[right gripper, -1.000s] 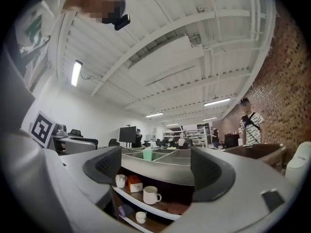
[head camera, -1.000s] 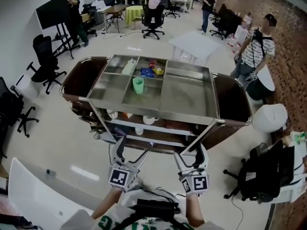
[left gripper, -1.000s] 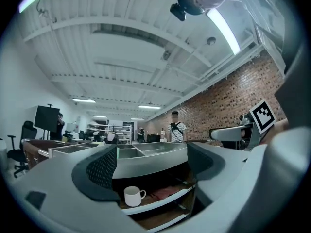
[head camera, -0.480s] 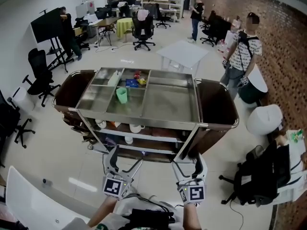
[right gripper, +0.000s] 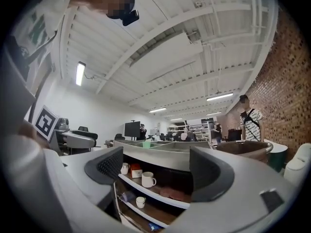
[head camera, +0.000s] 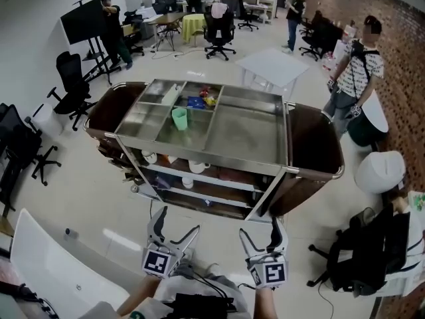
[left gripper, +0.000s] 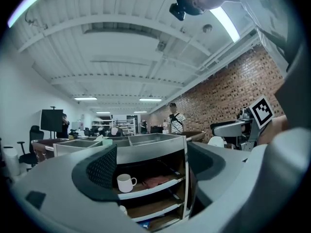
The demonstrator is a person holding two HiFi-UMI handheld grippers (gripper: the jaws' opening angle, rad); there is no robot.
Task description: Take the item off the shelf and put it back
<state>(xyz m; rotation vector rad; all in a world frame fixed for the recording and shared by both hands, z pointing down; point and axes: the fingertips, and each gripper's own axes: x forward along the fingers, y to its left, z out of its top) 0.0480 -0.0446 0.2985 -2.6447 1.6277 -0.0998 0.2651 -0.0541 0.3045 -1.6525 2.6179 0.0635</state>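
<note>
A steel serving cart (head camera: 279,167) stands in front of me, with open shelves under its top tray. A white mug (left gripper: 126,182) (right gripper: 147,179) sits on the upper shelf, next to a red box (right gripper: 134,170). A smaller cup (right gripper: 140,201) rests on the shelf below. A green cup (head camera: 179,117) stands in the top tray. My left gripper (head camera: 174,226) (left gripper: 153,171) is open and empty, short of the cart's front. My right gripper (head camera: 260,231) (right gripper: 155,171) is beside it, its jaws closing with nothing between them.
A person (head camera: 355,65) stands beyond the cart's right end, near white round bins (head camera: 380,171). A chair with a black backpack (head camera: 372,251) is at my right. A white table edge (head camera: 60,271) lies at my lower left. Office chairs (head camera: 70,85) stand to the left.
Both grippers now sit a little farther back from the cart's front. The right jaws look slightly narrower. My view of the cart has shifted.
</note>
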